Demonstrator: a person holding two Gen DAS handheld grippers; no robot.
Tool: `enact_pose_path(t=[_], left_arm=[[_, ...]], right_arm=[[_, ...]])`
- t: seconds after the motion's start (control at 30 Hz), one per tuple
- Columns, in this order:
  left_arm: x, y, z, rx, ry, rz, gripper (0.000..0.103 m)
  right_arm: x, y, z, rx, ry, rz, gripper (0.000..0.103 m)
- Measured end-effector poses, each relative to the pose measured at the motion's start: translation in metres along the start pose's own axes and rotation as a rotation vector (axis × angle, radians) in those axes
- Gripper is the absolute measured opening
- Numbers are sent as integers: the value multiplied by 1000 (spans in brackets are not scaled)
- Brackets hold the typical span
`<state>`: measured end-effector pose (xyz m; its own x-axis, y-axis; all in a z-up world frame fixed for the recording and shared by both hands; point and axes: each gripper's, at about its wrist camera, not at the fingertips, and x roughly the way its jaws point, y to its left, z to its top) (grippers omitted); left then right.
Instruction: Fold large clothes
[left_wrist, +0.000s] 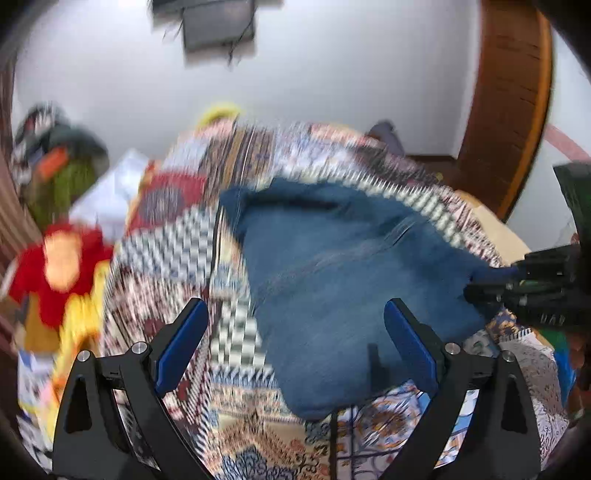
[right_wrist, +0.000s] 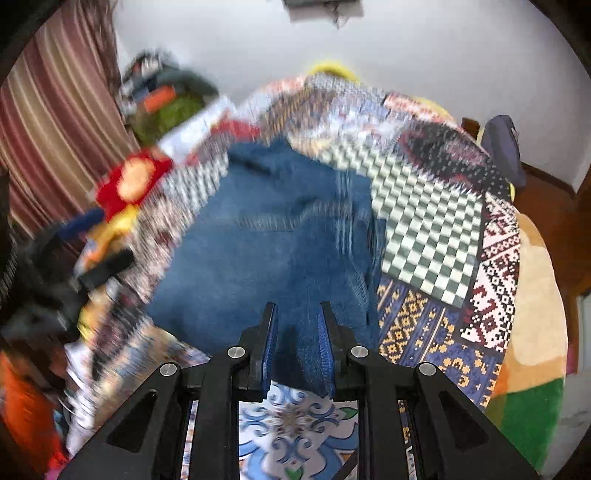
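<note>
Blue jeans (left_wrist: 332, 266) lie on a patchwork bedspread (left_wrist: 166, 280); they also show in the right wrist view (right_wrist: 266, 236). My left gripper (left_wrist: 291, 328) is open, its blue pads wide apart, hovering over the near edge of the jeans and holding nothing. My right gripper (right_wrist: 295, 332) is shut on the near edge of the jeans, with denim pinched between its blue pads. In the left wrist view the right gripper (left_wrist: 524, 284) shows at the right edge, gripping a corner of the jeans. Both views are motion-blurred.
A red and yellow garment (left_wrist: 62, 273) lies at the bed's left side. A pile of bags and clothes (left_wrist: 55, 162) sits by the striped curtain (right_wrist: 48, 122). A white wall is behind, a wooden door (left_wrist: 513, 92) at right, and a green and tan rug (right_wrist: 532, 332) beside the bed.
</note>
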<state>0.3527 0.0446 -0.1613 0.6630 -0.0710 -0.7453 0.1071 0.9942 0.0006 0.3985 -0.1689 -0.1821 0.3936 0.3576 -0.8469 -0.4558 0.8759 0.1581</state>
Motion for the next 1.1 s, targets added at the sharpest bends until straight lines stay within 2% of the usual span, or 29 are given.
enact_pose_path(t=[0.07, 0.13, 0.27, 0.47, 0.5, 0.53, 0.6, 0.7, 0.83, 0.93, 1.1], left_arm=[[23, 6, -13, -17, 91, -22, 97], [42, 8, -25, -19, 162, -33, 97], [45, 11, -44, -24, 143, -49, 103], [46, 21, -55, -86, 165, -88, 103], [47, 22, -55, -88, 165, -89, 103], [47, 23, -56, -90, 170, -93, 103], [44, 23, -61, -93, 185, -86, 103], [38, 25, -68, -79, 205, -66, 103], [26, 32, -65, -77, 190, -13, 103], [16, 40, -53, -105, 148, -8, 103], [12, 46, -18, -106, 66, 23, 103]], right_arm=[[21, 1, -7, -58, 39, -53, 17], [33, -5, -17, -73, 35, -58, 17], [33, -25, -29, -14, 23, -22, 17], [33, -40, -46, 21, 41, -21, 17], [35, -41, -49, 13, 60, -116, 23], [37, -45, -50, 14, 65, -142, 49], [33, -56, -57, 53, 36, -183, 74], [26, -78, -64, 148, 61, -90, 74], [10, -90, -63, 174, 47, -99, 74], [-4, -91, -54, 186, 2, -85, 75], [-16, -86, -28, 212, -59, -1, 75]])
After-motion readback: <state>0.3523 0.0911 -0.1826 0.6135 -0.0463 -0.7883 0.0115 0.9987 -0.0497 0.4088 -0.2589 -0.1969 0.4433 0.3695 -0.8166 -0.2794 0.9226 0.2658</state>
